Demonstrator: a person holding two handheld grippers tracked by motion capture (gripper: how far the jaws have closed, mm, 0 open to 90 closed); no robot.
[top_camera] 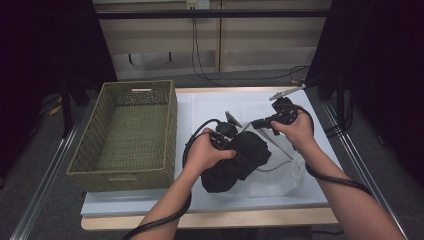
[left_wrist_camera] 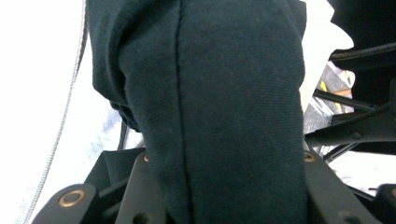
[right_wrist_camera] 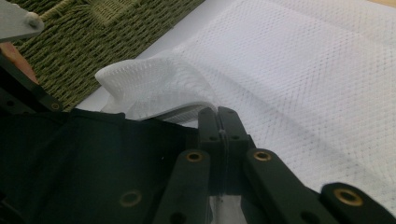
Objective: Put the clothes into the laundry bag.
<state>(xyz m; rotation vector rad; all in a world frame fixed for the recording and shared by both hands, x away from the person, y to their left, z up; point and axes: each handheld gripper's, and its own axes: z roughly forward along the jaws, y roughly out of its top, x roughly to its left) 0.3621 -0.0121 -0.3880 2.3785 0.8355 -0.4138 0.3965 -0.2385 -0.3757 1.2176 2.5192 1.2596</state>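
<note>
Black garment (top_camera: 239, 161) bunched at table centre, half over white mesh bag (top_camera: 280, 172). Bundle is clamped in left gripper (top_camera: 227, 142); bag's edge is pinched shut by right gripper (top_camera: 257, 123), the opening lying just right of the garment.

Overhead forward-down; two close tong-mounted views

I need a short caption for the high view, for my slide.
Left gripper holds a black garment while right gripper pinches the white mesh bag, beside a green basket.
</note>
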